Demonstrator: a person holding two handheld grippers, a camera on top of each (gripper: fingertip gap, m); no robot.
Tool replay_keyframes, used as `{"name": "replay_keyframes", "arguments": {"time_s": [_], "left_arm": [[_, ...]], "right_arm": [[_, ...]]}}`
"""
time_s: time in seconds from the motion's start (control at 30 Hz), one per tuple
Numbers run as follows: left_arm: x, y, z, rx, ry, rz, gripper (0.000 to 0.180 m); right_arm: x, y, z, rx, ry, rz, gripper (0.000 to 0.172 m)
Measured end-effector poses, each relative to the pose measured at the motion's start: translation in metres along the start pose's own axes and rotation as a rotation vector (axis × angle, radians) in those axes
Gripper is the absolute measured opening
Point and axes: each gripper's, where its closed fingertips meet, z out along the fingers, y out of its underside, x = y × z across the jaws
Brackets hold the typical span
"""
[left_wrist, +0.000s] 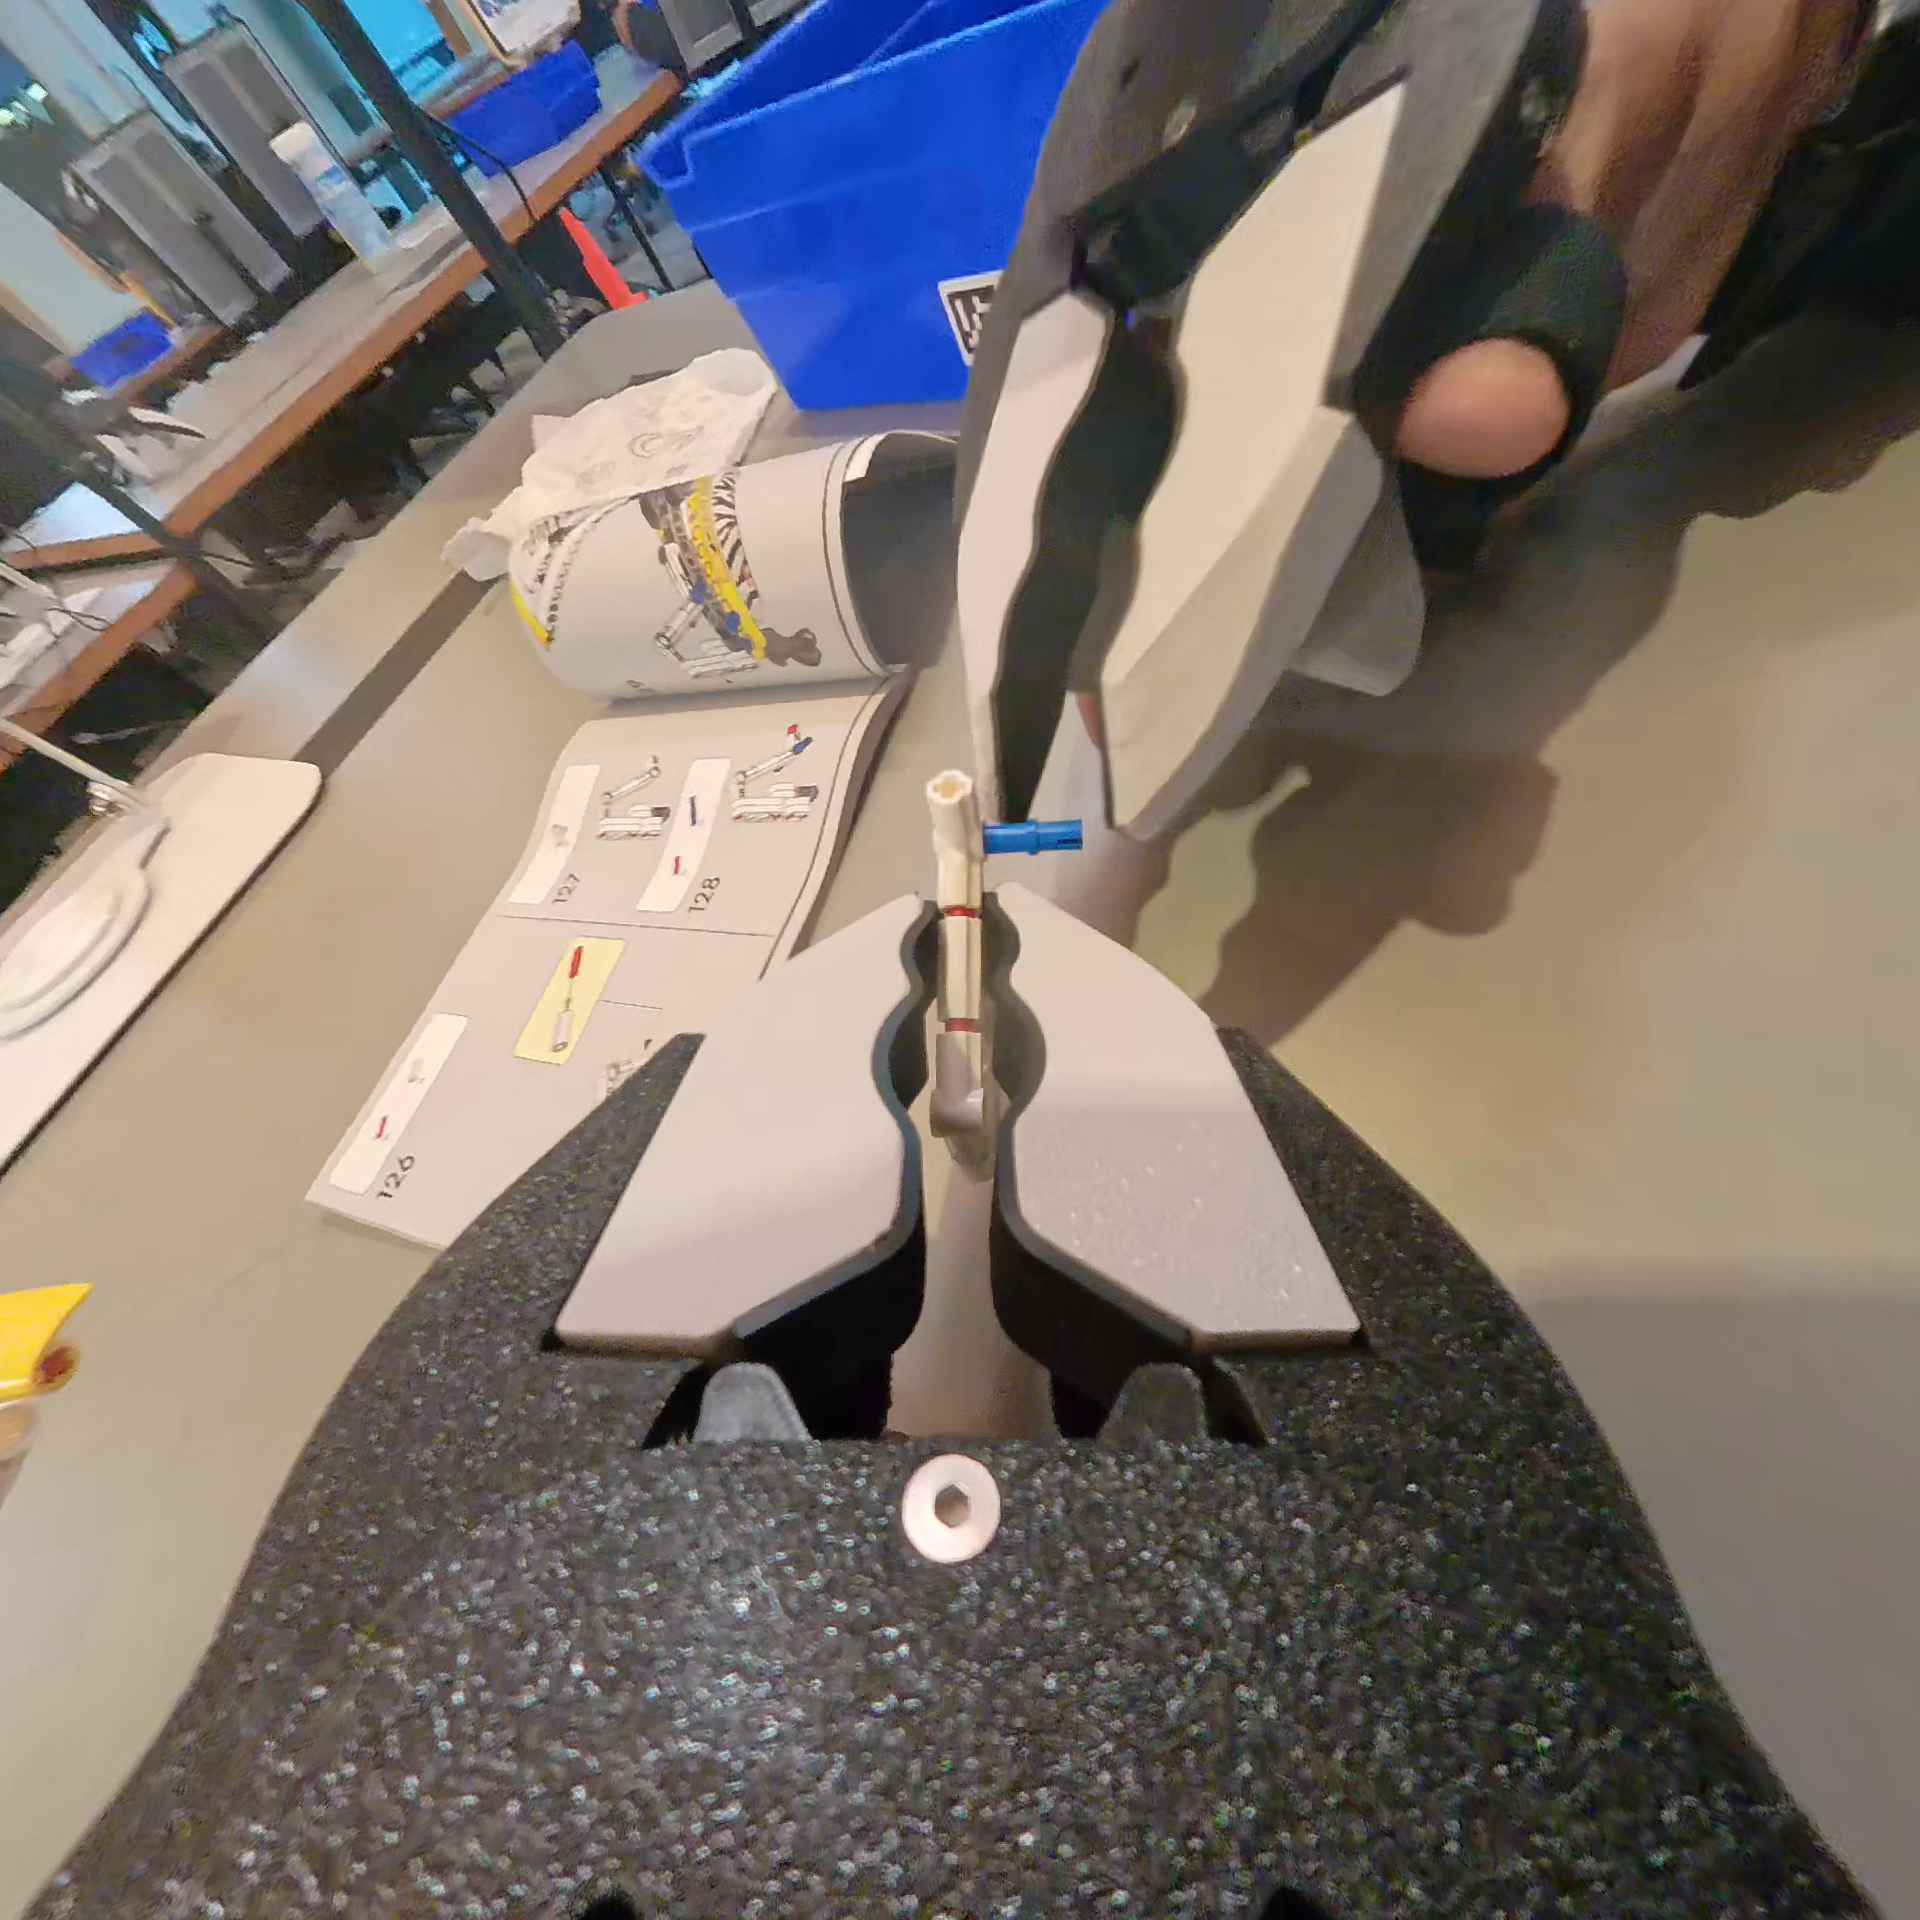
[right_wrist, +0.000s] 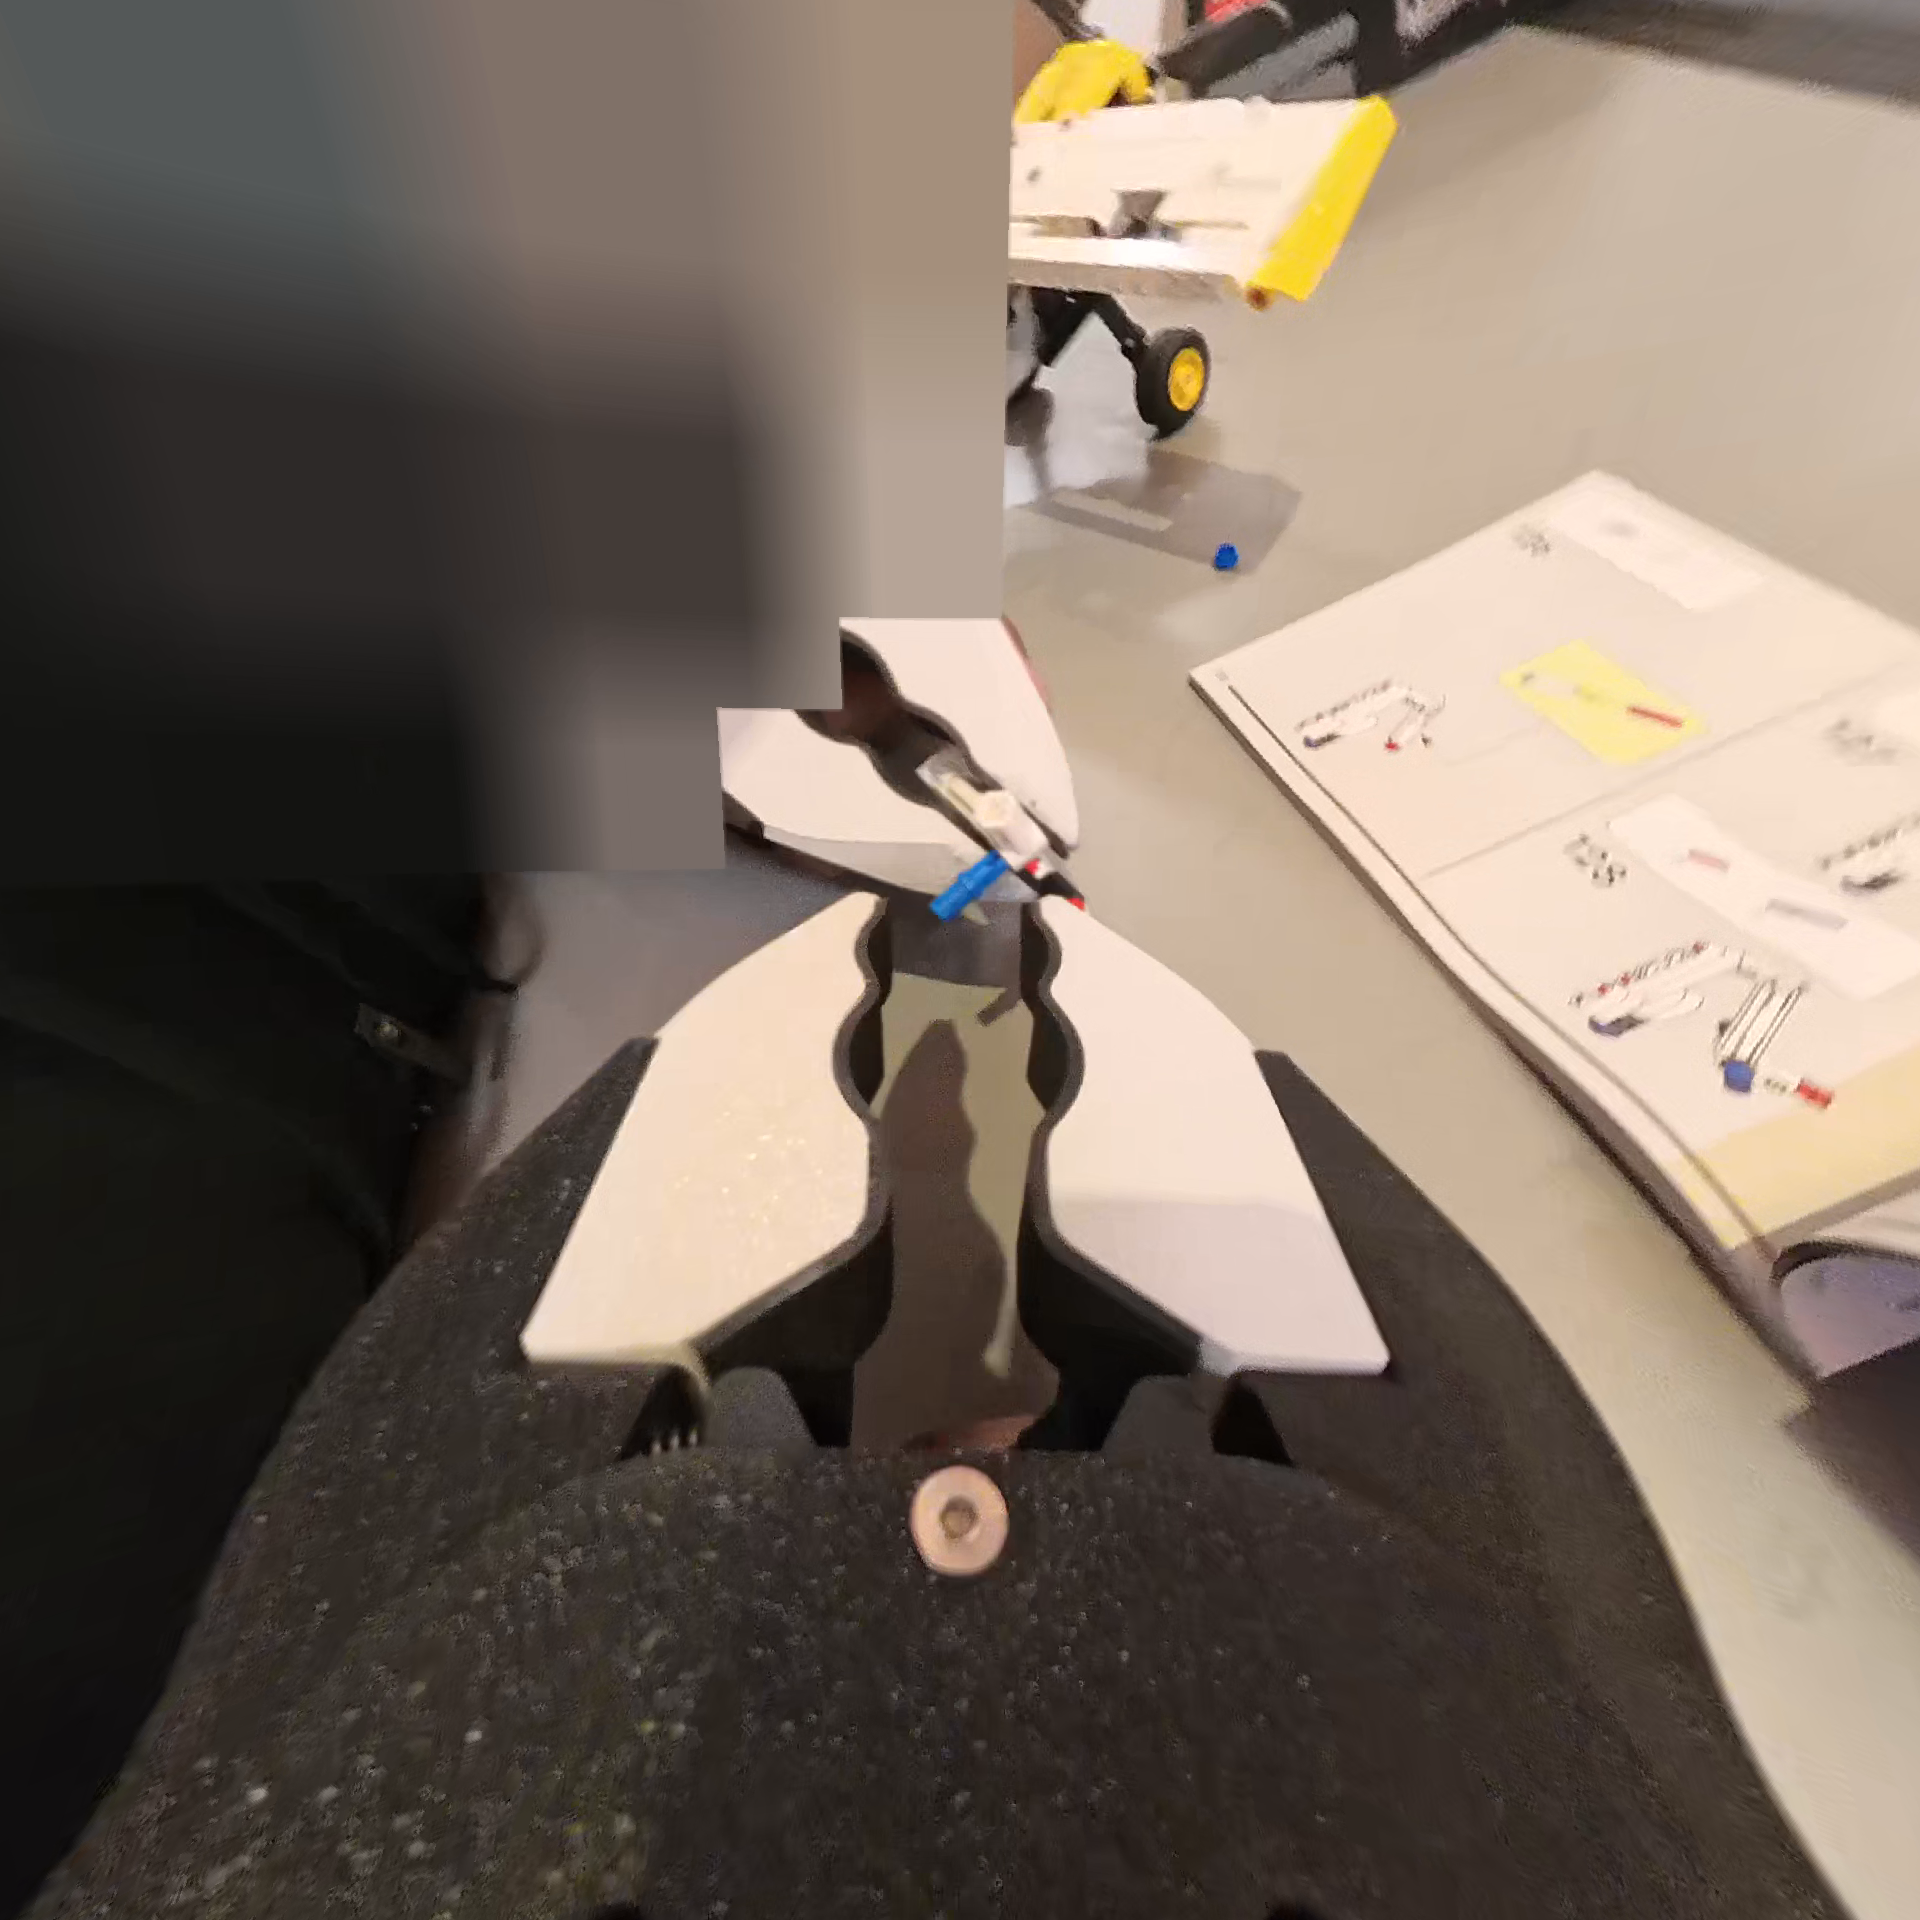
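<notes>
Left view: my left tongs grip one white rod carrying one blue pin; the right tongs hang released beside it, over one booklet on the table.
Right view: my right tongs stand parted just short of the pin; one toy plane and one loose blue stud lie beyond.

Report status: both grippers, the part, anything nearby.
Left gripper clamped on white rod assembly, blue pin sticking out. Right gripper open, empty, beside pin. Instruction booklet alongside.

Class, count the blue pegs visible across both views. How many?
2: one blue peg plugged into the white rod held by the left gripper; another loose on the table. Others may be hidden.
</notes>
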Motion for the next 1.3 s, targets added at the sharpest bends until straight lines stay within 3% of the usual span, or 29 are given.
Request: {"name": "replay_keyframes", "arguments": {"time_s": [0.17,0.37,0.47,0.8,0.83,0.9,1.0,1.13,1.23,1.3], "left_arm": [[-0.001,-0.001,0.001,-0.007,-0.061,0.094,0.008],[0.0,0.0,0.002,-0.026,-0.106,0.187,0.008],[-0.001,0.003,0.004,-0.04,-0.111,0.156,0.008],[-0.001,0.006,0.007,-0.06,-0.094,0.105,0.008],[-0.016,0.007,0.004,-0.064,-0.189,0.06,0.008],[-0.042,0.008,-0.007,-0.009,-0.223,-0.136,0.008],[-0.023,0.011,-0.003,-0.054,-0.199,0.039,0.008],[-0.027,0.011,-0.003,-0.043,-0.167,-0.033,0.008],[-0.023,0.014,-0.001,-0.067,-0.148,-0.013,0.008],[-0.021,0.014,-0.001,-0.075,-0.141,-0.01,0.008]], "right_arm": [[0.001,0.002,0.004,-0.005,-0.057,0.189,0.016],[0.002,0.002,0.009,0.003,-0.073,0.282,0.006],[0.004,0.005,0.01,0.001,-0.043,0.301,0.005],[0.009,0.013,0.009,-0.008,0.144,0.217,0.006],[0.008,0.018,0.01,-0.041,0.169,0.197,0.005],[0.005,0.023,0.009,-0.063,0.223,0.143,0.005],[0.003,0.019,-0.001,-0.002,0.251,0.137,0.005],[0.004,0.016,-0.037,0.061,0.375,0.094,0.005],[0.001,-0.009,-0.103,0.135,0.562,0.009,0.005],[0.009,-0.022,-0.165,0.136,0.769,-0.049,0.005]]}}
